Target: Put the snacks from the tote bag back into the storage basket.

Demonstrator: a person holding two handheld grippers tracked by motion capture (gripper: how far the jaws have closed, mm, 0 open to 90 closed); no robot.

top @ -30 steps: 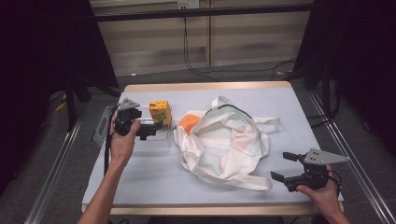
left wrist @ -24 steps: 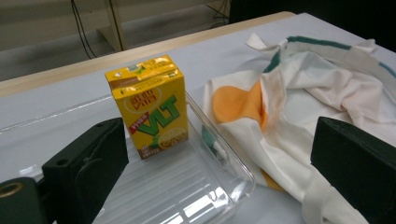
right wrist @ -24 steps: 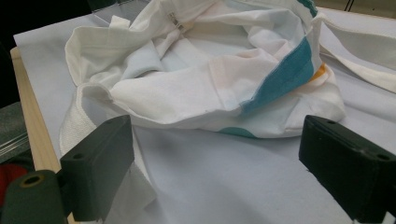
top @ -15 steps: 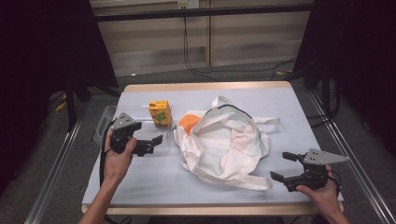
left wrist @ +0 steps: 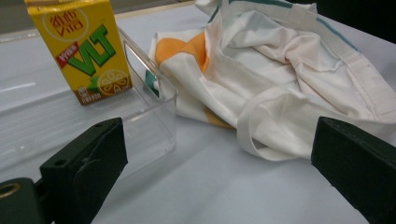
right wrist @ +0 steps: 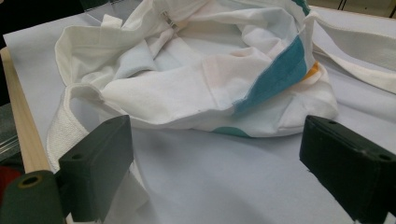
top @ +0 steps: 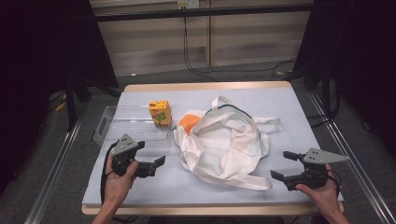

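A crumpled white cloth bag (top: pixel 224 140) with orange and teal patches lies in the middle of the table. To its left, a yellow lemon-tea carton (top: pixel 159 113) stands upright at the right end of a clear plastic tray (top: pixel 116 123). My left gripper (top: pixel 152 153) is near the front left edge, below the tray, open and empty. In the left gripper view, the carton (left wrist: pixel 86 46), the tray wall (left wrist: pixel 154 107) and the bag (left wrist: pixel 280 79) lie beyond the gripper (left wrist: pixel 219 172). My right gripper (top: pixel 280 164) rests open at the front right, facing the bag (right wrist: pixel 196 70).
One bag strap (top: pixel 243 179) trails toward the front edge between the two grippers, and another (top: pixel 266 120) sticks out to the right. The wooden table edge (right wrist: pixel 18 116) runs close to the right gripper (right wrist: pixel 219 172). Metal rails flank the table.
My left gripper has drawn back from beside the carton toward the front left edge of the table, open throughout. The right gripper, bag and carton have not moved.
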